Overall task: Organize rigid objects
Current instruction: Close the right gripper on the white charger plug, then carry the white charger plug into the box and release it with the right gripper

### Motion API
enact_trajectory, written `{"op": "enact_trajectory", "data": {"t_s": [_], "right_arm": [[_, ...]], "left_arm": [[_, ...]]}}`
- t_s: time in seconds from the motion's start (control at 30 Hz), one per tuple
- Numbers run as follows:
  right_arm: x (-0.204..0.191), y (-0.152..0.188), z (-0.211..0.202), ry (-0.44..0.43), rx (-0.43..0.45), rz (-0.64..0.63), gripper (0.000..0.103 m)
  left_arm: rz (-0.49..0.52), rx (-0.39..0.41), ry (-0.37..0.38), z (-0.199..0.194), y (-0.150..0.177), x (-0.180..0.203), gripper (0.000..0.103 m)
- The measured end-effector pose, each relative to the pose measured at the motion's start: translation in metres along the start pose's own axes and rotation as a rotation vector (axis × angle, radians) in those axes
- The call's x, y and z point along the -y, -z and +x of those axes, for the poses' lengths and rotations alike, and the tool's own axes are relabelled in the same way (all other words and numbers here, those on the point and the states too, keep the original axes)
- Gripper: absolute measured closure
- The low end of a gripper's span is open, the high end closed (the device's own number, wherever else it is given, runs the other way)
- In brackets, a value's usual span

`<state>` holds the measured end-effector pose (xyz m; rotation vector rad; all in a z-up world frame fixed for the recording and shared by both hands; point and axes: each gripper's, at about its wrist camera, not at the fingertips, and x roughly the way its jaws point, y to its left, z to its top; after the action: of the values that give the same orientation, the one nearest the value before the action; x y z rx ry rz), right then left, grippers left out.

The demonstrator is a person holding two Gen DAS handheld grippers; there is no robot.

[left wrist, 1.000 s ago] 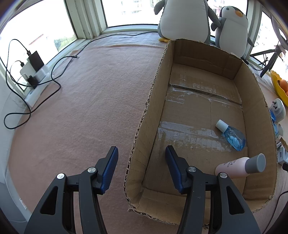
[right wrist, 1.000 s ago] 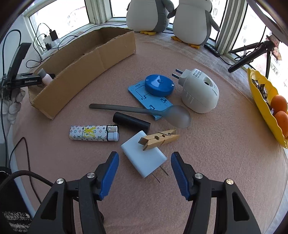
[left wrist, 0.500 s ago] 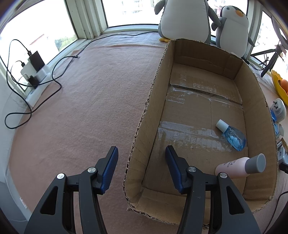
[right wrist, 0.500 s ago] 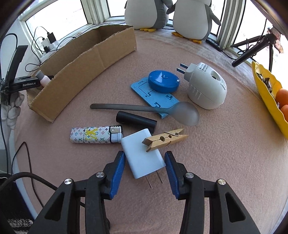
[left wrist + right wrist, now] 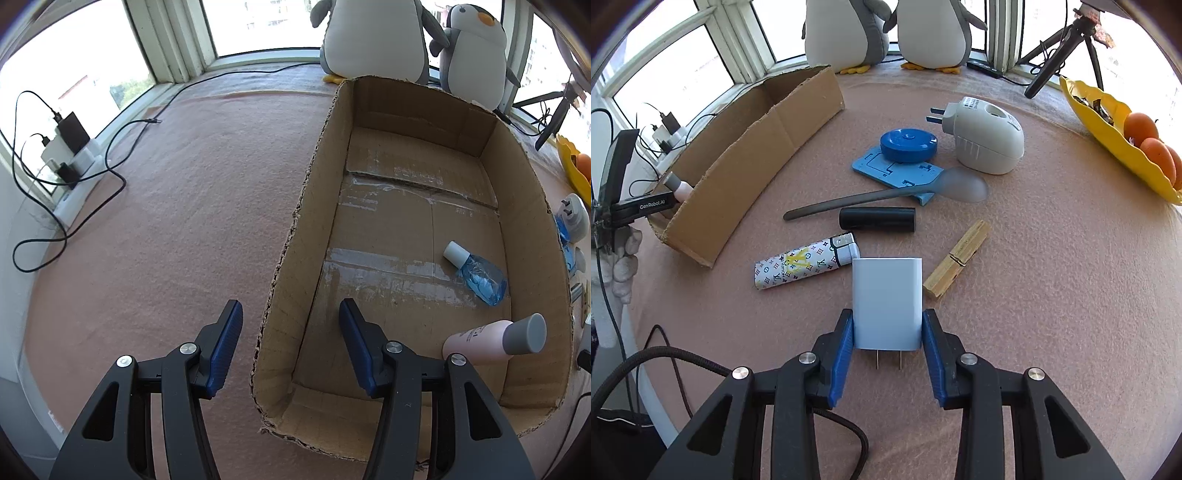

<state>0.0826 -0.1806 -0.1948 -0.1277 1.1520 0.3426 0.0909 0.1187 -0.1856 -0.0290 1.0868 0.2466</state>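
Note:
My right gripper is closing on a white plug charger, blue pads against its two sides, prongs pointing back at me. Close by on the pink cloth lie a wooden clothespin, a patterned lighter, a black cylinder, a grey spoon, a blue round case and a white plug-in device. My left gripper stands open astride the near left wall of the cardboard box, its pads clear of the wall. Inside the box lie a blue bottle and a pink bottle.
Two plush penguins sit at the window behind the box. A yellow tray with oranges is at the right, with a tripod behind it. Cables and chargers lie along the left window sill. A dark cord trails at lower left.
The right gripper moved forward, rolled and closed its jaws onto the white charger. The clothespin that lay across the charger now lies on the cloth beside it. The left gripper kept still.

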Motion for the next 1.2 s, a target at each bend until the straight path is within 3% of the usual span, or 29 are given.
{"op": "enact_trajectory", "data": {"t_s": [0.23,0.57,0.9,1.2], "right_arm": [[-0.003,0.013,-0.011,0.009,0.036,0.039,0.07],[-0.006,0.0,-0.037,0.028,0.118,0.114,0.07],[-0.054,-0.054,-0.065,-0.021,0.224,0.1,0.07],[-0.116,-0.105,-0.043,-0.082,0.235,0.046,0.07]], "left_arm": [[-0.004,0.0,-0.007,-0.001,0.0,0.002,0.049],[0.007,-0.002,0.018,0.0,-0.001,-0.001,0.05],[0.042,-0.002,0.075,0.002,-0.002,-0.006,0.05],[0.048,0.001,0.124,0.002,-0.001,-0.01,0.051]]}}
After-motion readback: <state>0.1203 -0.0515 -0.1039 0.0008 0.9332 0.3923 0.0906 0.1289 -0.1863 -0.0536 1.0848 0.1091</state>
